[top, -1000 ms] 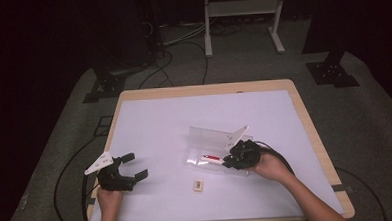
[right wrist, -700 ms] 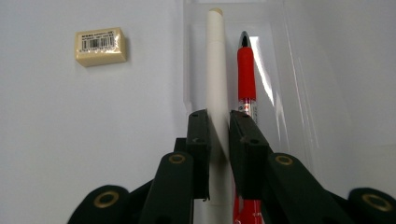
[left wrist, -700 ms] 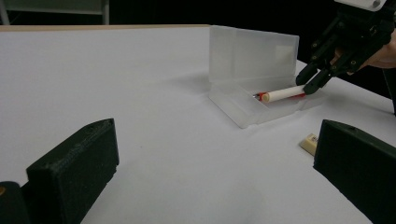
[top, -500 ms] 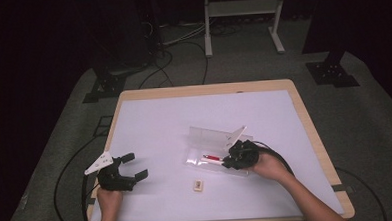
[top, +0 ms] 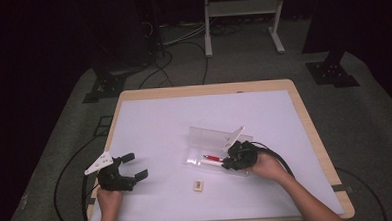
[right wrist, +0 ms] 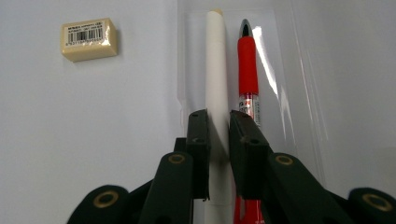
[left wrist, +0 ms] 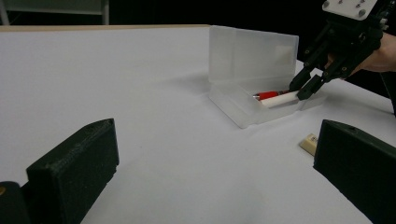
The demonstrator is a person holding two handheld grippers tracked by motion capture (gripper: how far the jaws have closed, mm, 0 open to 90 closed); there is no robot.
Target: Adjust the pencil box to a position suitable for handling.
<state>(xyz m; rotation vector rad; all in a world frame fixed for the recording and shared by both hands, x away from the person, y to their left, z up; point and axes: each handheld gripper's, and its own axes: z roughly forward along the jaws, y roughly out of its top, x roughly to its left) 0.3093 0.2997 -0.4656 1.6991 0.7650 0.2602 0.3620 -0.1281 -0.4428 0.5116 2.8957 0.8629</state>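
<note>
An open clear plastic case (top: 209, 140) stands on the white table, lid raised. A red pen (top: 212, 158) lies in its tray. My right gripper (top: 226, 161) is at the tray's right end, shut on a white pen (right wrist: 215, 60) that lies alongside the red pen (right wrist: 247, 60). In the left gripper view the white pen (left wrist: 280, 99) rests low in the tray (left wrist: 243, 109), pinched by the right gripper (left wrist: 303, 88). My left gripper (top: 135, 165) rests near the table's front left, open, with nothing between its fingers (left wrist: 74, 163).
A small cream eraser (top: 199, 185) with a barcode label lies on the table in front of the case, also seen as the eraser (right wrist: 88, 38) left of the tray. The table (top: 184, 111) has a wooden rim; cables trail off both sides.
</note>
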